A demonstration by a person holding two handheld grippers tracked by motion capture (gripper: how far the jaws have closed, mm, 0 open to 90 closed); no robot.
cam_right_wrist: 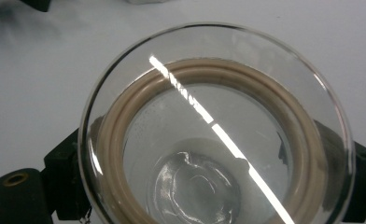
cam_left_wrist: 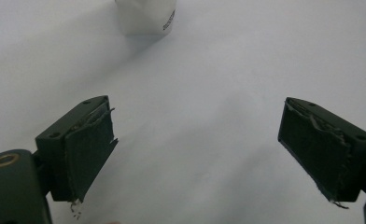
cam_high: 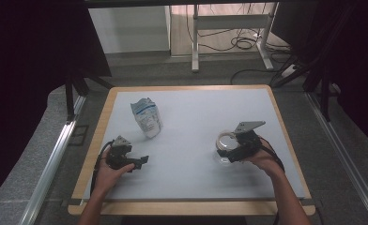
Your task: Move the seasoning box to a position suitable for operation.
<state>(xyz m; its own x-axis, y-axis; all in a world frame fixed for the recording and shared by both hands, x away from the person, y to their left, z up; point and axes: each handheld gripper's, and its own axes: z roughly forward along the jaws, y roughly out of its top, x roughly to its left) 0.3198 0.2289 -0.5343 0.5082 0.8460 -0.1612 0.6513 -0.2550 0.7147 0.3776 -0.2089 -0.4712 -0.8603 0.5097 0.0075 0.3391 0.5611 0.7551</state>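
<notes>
Bench (cam_high: 191, 173): pale top with a wooden rim, carrying all items. White pouch (cam_high: 147, 117): upright, left of centre toward the far side, well apart from both hands. Glass lid (cam_right_wrist: 214, 135): clear, with a beige sealing ring, at the right side of the bench, clamped between the jaws of the right hand-held gripper (cam_high: 230, 151). Left hand-held gripper (cam_high: 142, 161): jaws spread wide, empty, low over bare bench near the left front.

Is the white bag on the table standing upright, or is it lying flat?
Upright. In the high view the bag stands on its base on the table, its crumpled top uppermost, apart from both grippers.
</notes>
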